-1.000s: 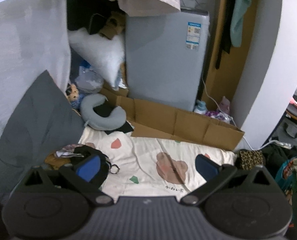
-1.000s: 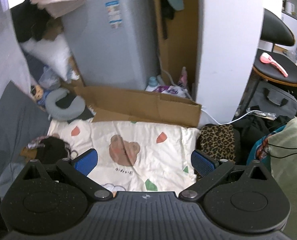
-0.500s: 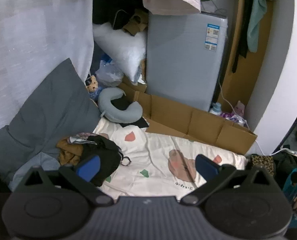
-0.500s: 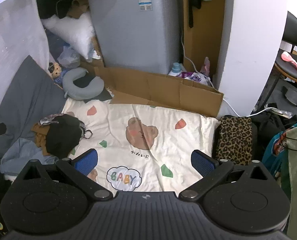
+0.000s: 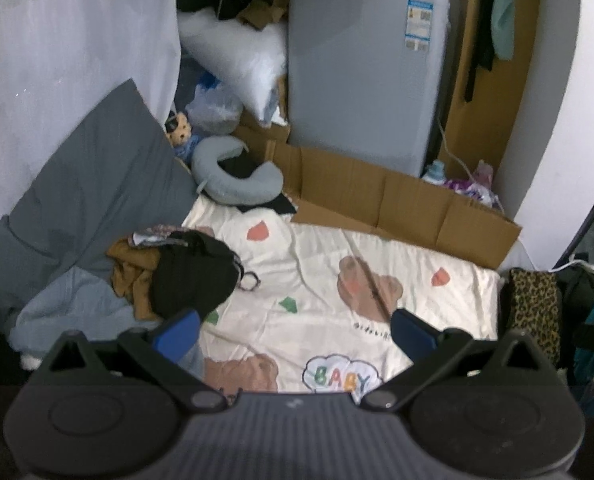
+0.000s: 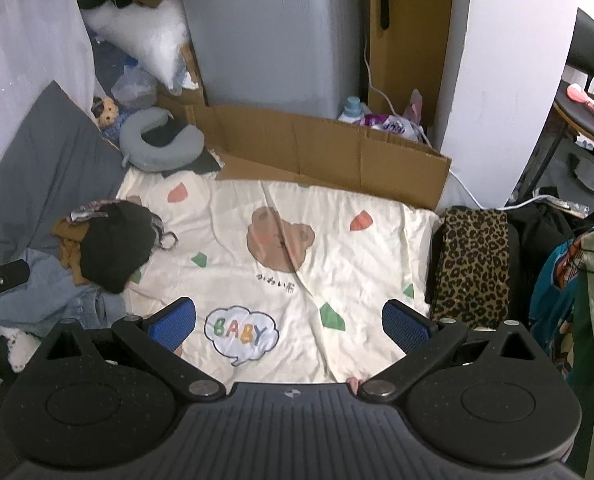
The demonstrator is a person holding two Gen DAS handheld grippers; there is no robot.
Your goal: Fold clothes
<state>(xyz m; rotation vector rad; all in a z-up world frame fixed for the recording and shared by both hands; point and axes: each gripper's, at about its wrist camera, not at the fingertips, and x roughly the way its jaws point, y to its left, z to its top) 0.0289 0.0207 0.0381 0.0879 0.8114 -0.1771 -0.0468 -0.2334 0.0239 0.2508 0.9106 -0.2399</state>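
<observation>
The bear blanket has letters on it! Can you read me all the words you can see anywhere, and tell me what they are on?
"BABY": coloured letters in the white cloud on the cream bear-print blanket.
Small dark writing under the brown bear face on that blanket: too small and blurred to read.
Blue and white sticker on the tall grey appliance: print too small to read.
Purple packet behind the brown cardboard: lettering blurred.

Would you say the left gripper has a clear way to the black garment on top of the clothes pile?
Probably yes. The left gripper is open and empty, and the black garment lies uncovered atop the pile, just ahead of its left finger, with nothing between them.
</observation>
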